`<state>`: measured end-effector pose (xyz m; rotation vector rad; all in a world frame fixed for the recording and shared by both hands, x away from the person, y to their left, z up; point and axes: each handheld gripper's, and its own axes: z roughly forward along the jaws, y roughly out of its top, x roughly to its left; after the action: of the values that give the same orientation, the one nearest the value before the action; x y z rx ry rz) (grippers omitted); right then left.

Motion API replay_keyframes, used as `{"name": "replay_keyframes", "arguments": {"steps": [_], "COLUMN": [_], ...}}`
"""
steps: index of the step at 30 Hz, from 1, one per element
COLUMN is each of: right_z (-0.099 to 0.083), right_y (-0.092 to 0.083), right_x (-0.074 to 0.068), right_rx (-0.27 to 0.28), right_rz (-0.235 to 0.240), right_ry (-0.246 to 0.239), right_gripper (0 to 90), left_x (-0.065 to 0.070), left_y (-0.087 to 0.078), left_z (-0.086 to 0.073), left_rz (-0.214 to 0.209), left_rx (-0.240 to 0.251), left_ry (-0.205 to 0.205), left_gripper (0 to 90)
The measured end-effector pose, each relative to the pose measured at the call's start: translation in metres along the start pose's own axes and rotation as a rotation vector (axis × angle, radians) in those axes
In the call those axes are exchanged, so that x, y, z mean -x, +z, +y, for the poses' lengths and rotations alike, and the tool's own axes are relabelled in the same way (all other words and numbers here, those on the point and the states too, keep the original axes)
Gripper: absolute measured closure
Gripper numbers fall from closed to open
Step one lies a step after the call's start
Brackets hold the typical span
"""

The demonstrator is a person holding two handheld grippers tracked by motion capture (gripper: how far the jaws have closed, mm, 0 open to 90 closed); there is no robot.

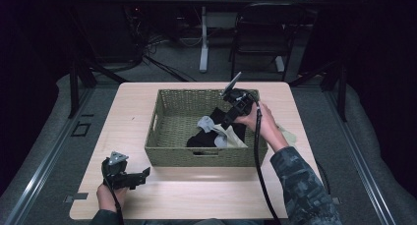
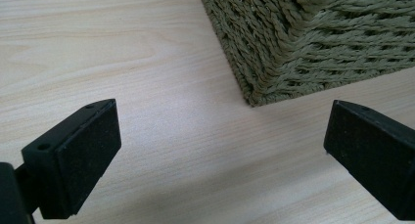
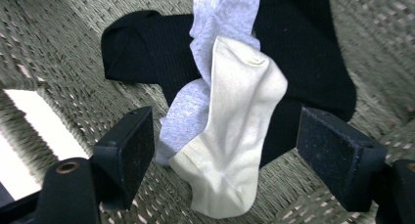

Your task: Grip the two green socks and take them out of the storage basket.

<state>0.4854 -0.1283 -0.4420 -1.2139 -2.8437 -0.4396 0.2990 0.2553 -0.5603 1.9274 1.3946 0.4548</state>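
Cream sock (image 3: 232,136) in the basket (image 1: 162,154) between the right gripper's (image 3: 225,160) parted, untouching jaws; left gripper (image 2: 220,155) wide, empty.

High view overlooking table (image 1: 196,195), gripper views close, sharing basket (image 1: 169,155)

The woven basket (image 1: 173,118) is olive green, and the worktop (image 1: 123,122) is pale wood. Inside lie a cream sock (image 3: 235,131), a light grey sock (image 3: 220,18) and a black sock (image 3: 142,48).

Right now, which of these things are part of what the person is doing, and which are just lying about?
In use:
- right claw, open over the socks
- cream sock
- grey sock
- black sock
- woven basket

Lying about:
- left claw, open above the table
- pale cloth beside the basket
- chair behind
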Motion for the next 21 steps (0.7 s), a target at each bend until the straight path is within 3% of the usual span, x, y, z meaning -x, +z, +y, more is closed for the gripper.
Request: {"name": "replay_keyframes", "arguments": {"steps": [9, 16, 21], "right_z": [0.0, -0.002, -0.005], "right_y": [0.03, 0.044, 0.052], "right_x": [-0.004, -0.005, -0.004], "right_rx": [-0.073, -0.077, -0.083], "right_rz": [-0.002, -0.019, -0.036], "right_ry": [-0.006, -0.001, 0.013], "right_gripper": [44.1, 52.8, 65.8], "left_x": [0.0, 0.0, 0.0], "left_y": [0.0, 0.0, 0.0], "left_z": [0.0, 0.0, 0.0], "left_rz": [-0.002, -0.001, 0.0], "left_rx": [0.001, -0.002, -0.002], "left_ry": [-0.001, 0.001, 0.0], "left_gripper": [0.3, 0.3, 0.3]}}
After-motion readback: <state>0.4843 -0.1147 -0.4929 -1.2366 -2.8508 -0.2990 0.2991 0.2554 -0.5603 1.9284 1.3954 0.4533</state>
